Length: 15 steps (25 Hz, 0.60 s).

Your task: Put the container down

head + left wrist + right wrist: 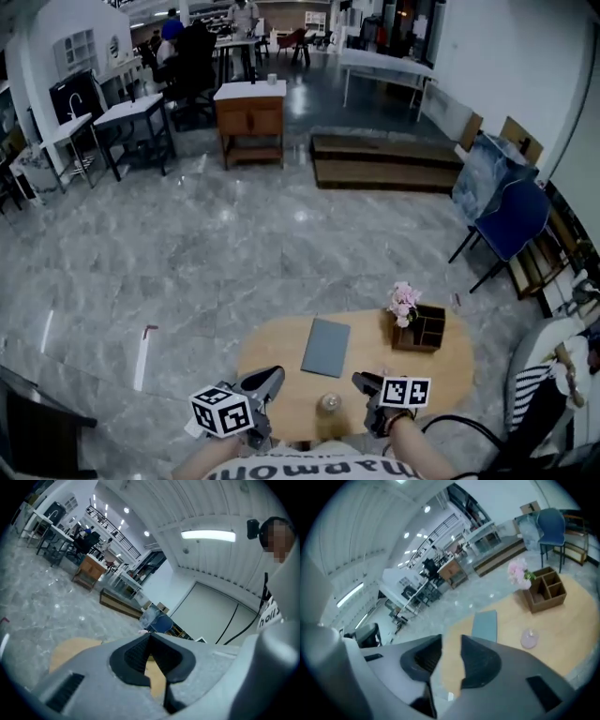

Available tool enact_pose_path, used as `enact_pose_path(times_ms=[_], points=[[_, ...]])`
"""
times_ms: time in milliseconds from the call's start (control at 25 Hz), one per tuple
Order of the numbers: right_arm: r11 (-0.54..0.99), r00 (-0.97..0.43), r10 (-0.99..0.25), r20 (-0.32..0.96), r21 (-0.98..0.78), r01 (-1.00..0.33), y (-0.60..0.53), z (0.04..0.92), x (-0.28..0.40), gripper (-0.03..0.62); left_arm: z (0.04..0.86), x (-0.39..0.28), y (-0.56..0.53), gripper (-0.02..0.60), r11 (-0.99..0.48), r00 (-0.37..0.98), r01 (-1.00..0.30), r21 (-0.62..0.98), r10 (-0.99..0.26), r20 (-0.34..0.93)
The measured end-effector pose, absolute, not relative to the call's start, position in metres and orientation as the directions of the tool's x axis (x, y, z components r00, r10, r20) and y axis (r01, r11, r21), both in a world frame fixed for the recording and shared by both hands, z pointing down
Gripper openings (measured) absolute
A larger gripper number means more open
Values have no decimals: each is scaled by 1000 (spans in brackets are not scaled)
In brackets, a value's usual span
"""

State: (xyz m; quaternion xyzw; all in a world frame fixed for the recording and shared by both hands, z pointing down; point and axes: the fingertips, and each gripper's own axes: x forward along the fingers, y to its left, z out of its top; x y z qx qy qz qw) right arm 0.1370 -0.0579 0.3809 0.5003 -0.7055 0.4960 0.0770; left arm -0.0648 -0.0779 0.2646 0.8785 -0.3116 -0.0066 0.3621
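Note:
The container point(328, 404), a small clear round jar, stands on the oval wooden table point(281, 352) near its front edge; it also shows in the right gripper view point(529, 638). Neither gripper touches it. My left gripper point(272, 375) hovers to its left, raised above the table; in the left gripper view its dark pads point(140, 651) meet at the tips with nothing between, so the left gripper point(149, 639) is shut. My right gripper point(361, 380) hovers to the container's right. A gap separates its pads point(478, 658) and holds nothing, so the right gripper point(451, 641) is open.
A grey-blue flat pad point(326, 347) lies mid-table. A wooden organiser box point(422, 330) with pink flowers point(404, 302) stands at the table's right end. A blue chair point(506, 220) stands beyond, on the grey marble floor point(187, 244); desks stand further back.

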Motion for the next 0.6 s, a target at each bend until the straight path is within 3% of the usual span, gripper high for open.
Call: enact_pose_path(times_ms=[40,80,280,440,600], points=[[16,-464,-690,555,-630,-777,-69,356,140,57,251,-61,-80,14,-580,818,-526,622,-546,183],[53,-455,-748,483,-640,-766,-80,325,140,40,238,-57,-81,14,-615,831,-507,603,-536,152],[325,-454,-880,141,-520,-790,-92,156,121,31,165,-34,-73,14,-747,873,-431,506,-487,24],[394,-425,-905,25,-330,-858,-59,70,121,31,110,-29,-62,14,-795,865,-428,430,-498,-60],[384,-390,-921,-22,-238,-892,-22,36,139,19,68,-18,-27,14,-847,875,-400,350,-467,-131]])
